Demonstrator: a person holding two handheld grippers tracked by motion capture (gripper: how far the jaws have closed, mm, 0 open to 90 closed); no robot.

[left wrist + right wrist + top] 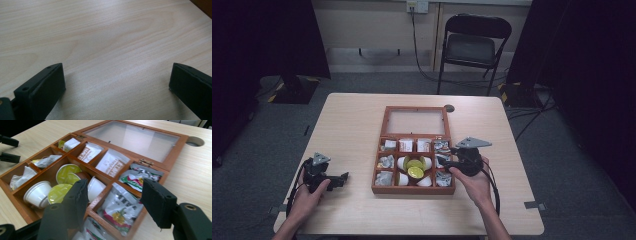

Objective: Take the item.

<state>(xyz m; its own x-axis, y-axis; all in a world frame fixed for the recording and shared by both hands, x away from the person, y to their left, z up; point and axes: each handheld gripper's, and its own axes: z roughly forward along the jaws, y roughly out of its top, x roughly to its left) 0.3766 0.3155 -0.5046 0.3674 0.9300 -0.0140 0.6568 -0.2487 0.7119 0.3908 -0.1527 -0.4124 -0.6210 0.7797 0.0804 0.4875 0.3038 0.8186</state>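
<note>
A: From the high view, we have the right gripper [451,156] over the right-hand column of the wooden box [413,190], whose glass lid [416,121] lies folded back flat. Our left gripper [341,178] rests on the table [352,125], well apart from the box.

B: In the left gripper view, our jaws stand wide apart with nothing but bare table [105,37] between them.

A: And in the right gripper view, our jaws are partly apart and pressing on nothing; the sachet [120,207] lies below them in the middle compartment on that side. The lime-lidded pods [58,192] sit next door in the centre compartment.

B: We judge that sachet light, crinkly and soft, its glossy film a bit slippery. It should buckle rather than break.

A: Then we should pinch a raised edge or corner of it, clear of the divider, not press on its flat face.
</note>
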